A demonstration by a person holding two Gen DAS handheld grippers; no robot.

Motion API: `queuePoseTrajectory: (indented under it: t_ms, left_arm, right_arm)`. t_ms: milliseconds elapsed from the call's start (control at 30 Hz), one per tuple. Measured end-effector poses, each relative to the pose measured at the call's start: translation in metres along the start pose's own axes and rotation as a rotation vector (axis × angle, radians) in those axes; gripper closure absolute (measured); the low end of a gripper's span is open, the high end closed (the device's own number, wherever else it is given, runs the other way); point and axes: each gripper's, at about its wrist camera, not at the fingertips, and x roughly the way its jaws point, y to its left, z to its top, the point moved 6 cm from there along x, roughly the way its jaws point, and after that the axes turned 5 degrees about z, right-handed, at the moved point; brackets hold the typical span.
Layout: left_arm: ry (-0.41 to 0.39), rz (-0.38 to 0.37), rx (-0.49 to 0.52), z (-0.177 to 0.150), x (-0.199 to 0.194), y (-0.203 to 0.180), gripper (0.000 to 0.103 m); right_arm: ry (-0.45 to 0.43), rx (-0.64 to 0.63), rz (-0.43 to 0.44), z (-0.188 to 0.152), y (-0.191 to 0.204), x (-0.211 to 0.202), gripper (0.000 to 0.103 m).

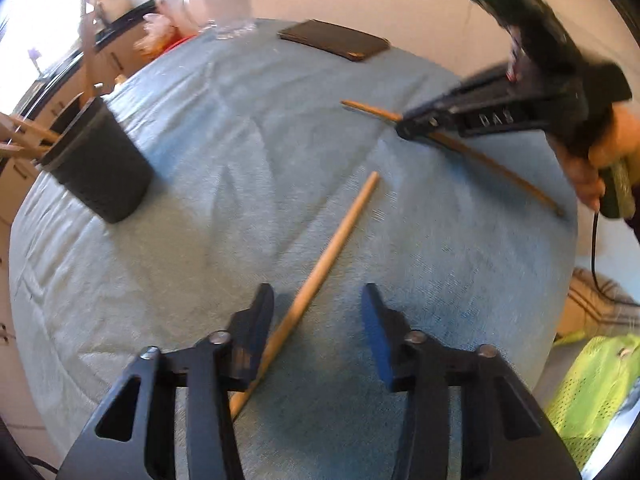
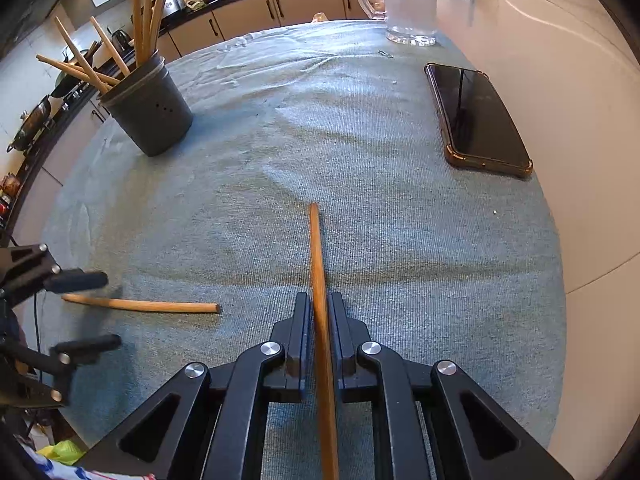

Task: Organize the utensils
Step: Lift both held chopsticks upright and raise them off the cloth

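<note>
One thin wooden chopstick lies on the blue-grey cloth, clenched between the right gripper. A second wooden chopstick rests loose between the left gripper's parted fingers. Dark round utensil holder stands well apart, sticks inside.

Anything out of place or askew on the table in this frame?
Yes: a phone lies on the blue cloth among utensil work. One wooden stick lies loose between the open left gripper; the right gripper clamps another stick.
</note>
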Motion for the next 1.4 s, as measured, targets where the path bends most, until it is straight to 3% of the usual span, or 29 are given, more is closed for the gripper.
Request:
queuePoseTrajectory:
  t_ms: [67,167,267,333,400,500,667,833,1000,1200,1233,1400]
  left_arm:
    - [0.017,0.069,0.032,0.001,0.005,-0.003,0.091]
    - [0.047,0.106,-0.041,0.01,0.015,0.01,0.094]
    - [0.06,0.098,-0.265,0.016,0.019,0.042,0.094]
    - [0.073,0.084,-0.498,0.01,0.019,0.073,0.094]
    - [0.081,0.058,-0.665,-0.001,0.014,0.087,0.091]
    - [0.104,0.038,-0.787,-0.015,0.008,0.094,0.089]
    - [0.111,0.058,-0.673,-0.012,0.001,0.085,0.086]
    - [0.144,0.116,-0.475,0.007,0.014,0.08,0.084]
    - [0.192,0.127,-0.307,0.023,0.039,0.08,0.084]
    - [0.188,0.174,-0.097,0.029,0.041,0.066,0.086]
    - [0.186,0.151,-0.075,0.029,0.041,0.063,0.096]
    - [0.083,0.157,-0.164,0.028,0.031,0.063,0.096]
  right_arm:
    - [0.002,-0.005,-0.009,-0.001,0.0,-0.001,0.093]
    - [-0.001,-0.004,-0.014,0.0,0.001,-0.001,0.093]
    - [-0.009,0.024,0.0,0.0,-0.002,-0.001,0.093]
    - [-0.011,0.048,0.024,0.0,-0.006,-0.001,0.094]
    - [-0.005,0.064,0.042,0.001,-0.008,-0.002,0.094]
    - [0.011,0.051,0.042,-0.002,-0.008,-0.005,0.093]
    - [0.048,-0.007,0.011,-0.009,-0.005,-0.012,0.092]
    - [0.108,-0.081,-0.043,-0.008,0.001,-0.008,0.092]
    - [0.171,-0.179,-0.106,0.001,0.01,0.003,0.092]
    - [0.22,-0.243,-0.109,0.01,0.02,0.014,0.094]
    - [0.218,-0.253,-0.11,0.01,0.022,0.014,0.095]
    - [0.145,-0.215,-0.042,0.011,0.027,0.012,0.096]
